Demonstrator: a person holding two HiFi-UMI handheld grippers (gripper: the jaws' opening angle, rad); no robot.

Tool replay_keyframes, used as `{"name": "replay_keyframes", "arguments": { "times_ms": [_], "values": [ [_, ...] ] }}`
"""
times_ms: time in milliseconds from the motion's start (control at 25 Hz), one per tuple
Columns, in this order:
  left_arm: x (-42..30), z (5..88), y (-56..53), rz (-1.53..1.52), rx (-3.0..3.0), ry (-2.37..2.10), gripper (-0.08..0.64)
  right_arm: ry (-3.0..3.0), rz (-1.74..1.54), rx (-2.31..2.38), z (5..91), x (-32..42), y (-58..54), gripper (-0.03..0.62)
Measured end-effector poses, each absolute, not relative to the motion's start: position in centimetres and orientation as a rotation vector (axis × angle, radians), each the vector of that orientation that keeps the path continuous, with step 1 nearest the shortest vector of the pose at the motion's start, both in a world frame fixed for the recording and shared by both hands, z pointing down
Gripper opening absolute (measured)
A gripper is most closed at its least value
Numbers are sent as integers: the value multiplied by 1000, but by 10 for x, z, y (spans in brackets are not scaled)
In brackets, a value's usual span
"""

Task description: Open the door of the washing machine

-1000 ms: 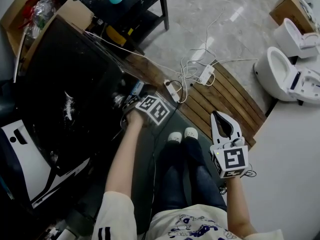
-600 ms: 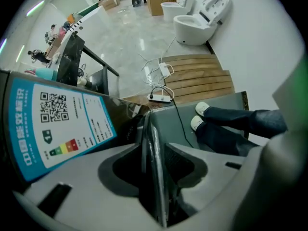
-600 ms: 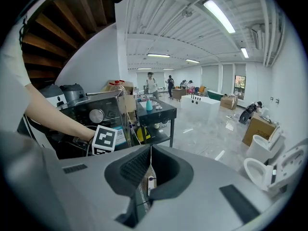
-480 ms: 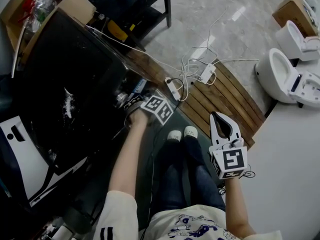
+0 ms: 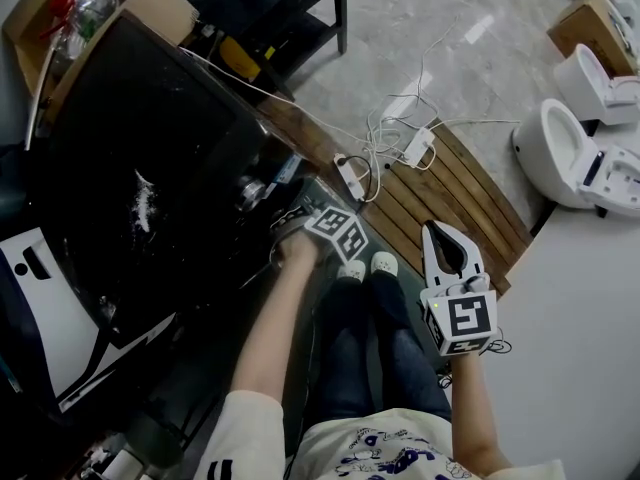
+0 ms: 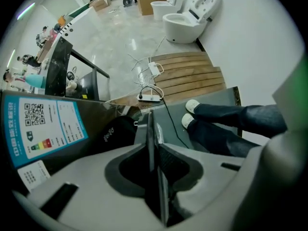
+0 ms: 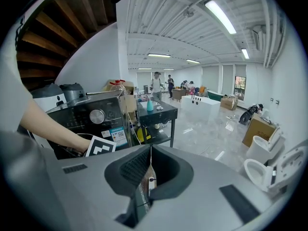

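I have the washing machine (image 5: 140,158), big and black, lying left of both pairs of jaws. Its door (image 6: 148,124) runs edge-on straight between the jaws of the left gripper (image 6: 153,150). The angle is poor, so I take the thin plate there for the door's rim. Those jaws have just been closing and now clench that rim from both sides. The right gripper (image 7: 150,153) hangs well apart from the door, its jaws pressed together on nothing, with the machine ahead and to their left.
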State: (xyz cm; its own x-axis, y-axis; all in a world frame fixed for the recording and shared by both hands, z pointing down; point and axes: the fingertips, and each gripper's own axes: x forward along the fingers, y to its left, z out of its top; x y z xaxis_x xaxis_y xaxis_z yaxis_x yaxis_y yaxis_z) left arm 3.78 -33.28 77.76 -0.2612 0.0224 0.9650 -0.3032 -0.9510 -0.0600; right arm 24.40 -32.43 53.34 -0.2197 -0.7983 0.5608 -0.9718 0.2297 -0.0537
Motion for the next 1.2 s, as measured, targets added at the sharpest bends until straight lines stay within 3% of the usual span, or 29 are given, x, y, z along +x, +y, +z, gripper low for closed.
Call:
{"name": "replay_keyframes", "arguments": {
  "times_ms": [1200],
  "values": [
    [72, 785, -192, 2517, 1870, -130, 81, -2044, 557, 1717, 533, 255, -228, 18]
  ]
}}
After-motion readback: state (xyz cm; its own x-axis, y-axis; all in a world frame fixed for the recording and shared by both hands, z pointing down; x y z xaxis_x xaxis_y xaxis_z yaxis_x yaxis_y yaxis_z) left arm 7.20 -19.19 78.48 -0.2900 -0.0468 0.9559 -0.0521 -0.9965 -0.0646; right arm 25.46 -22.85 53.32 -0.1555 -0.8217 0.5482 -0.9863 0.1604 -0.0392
